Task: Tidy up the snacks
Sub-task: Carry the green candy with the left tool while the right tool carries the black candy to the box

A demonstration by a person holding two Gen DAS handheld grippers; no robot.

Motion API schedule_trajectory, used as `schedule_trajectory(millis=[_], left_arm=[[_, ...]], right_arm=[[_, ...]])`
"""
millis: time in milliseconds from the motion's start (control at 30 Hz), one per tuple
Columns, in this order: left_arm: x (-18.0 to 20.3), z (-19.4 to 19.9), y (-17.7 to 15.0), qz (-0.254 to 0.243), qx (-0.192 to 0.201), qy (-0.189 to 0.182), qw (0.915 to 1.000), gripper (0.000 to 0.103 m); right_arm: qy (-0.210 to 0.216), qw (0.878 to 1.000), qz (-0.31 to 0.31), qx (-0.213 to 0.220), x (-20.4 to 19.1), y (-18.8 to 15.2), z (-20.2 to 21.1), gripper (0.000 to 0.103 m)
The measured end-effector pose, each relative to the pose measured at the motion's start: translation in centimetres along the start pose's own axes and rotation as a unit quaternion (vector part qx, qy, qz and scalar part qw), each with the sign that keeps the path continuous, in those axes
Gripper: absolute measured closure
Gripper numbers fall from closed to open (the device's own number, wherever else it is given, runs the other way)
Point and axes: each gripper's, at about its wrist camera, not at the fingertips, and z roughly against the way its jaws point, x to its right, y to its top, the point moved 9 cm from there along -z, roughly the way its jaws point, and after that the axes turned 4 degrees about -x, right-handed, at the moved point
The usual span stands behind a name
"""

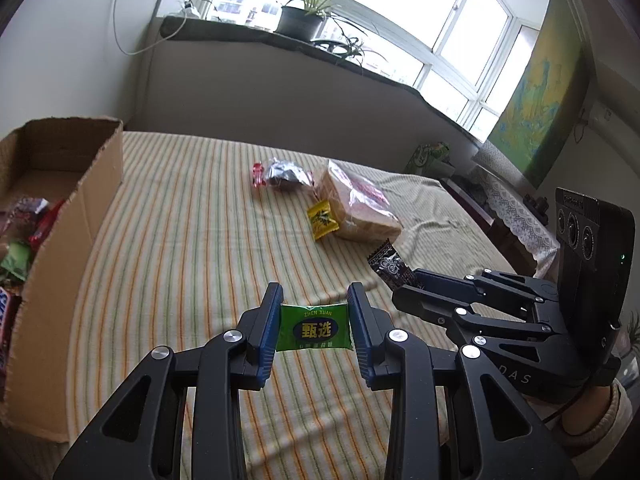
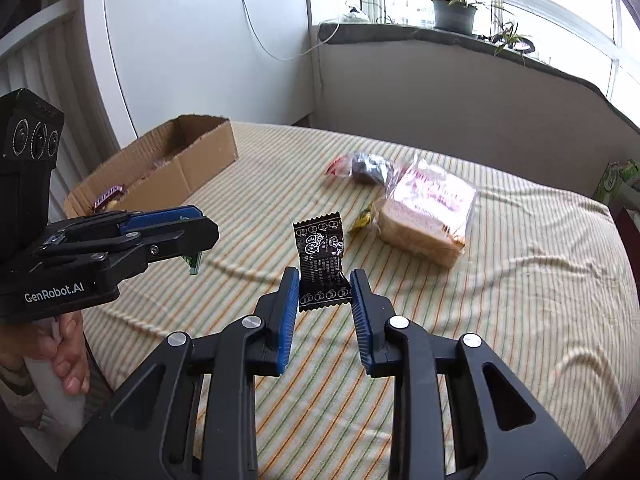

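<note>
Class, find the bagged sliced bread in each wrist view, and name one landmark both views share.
Left wrist view: bagged sliced bread lies right of centre on the striped cloth, above the tongs.
Right wrist view: the bread lies right of centre, beyond the black wrapper.
Shared landmark: cardboard box, at left.

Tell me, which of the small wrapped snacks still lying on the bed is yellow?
The yellow packet, lying against the bagged bread. The dark snack with the red twist lies farther back; the green and black ones are held in the fingers.
</note>
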Motion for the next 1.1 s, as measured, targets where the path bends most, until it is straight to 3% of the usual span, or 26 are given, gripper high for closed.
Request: schedule_trajectory(millis=[167,300,833,1100], left_arm=[[1.9,3.7,4.2,-0.044,0.07,0.017,0.9964,0.072],[3.3,6.2,6.0,-0.087,0.113,0.028,0.9894,0.072],[1.4,9.3,5.0,-0.068,0.131,0.028,0.9887,0.072],[-1.9,11.1,3.9,-0.04,0.139,0.048,0.9883,0.072]], right_arm=[[-0.013,0.998,0.016,0.055,-0.8,3.9,3.9,0.076],[-0.024,0.997,0.028,0.071,-1.6,4.9,5.8,0.076],[-0.025,0.996,0.051,0.063,-5.2,5.1,5.5,0.076],[0.002,0.995,0.087,0.056,-10.2,6.5,3.5,0.076]])
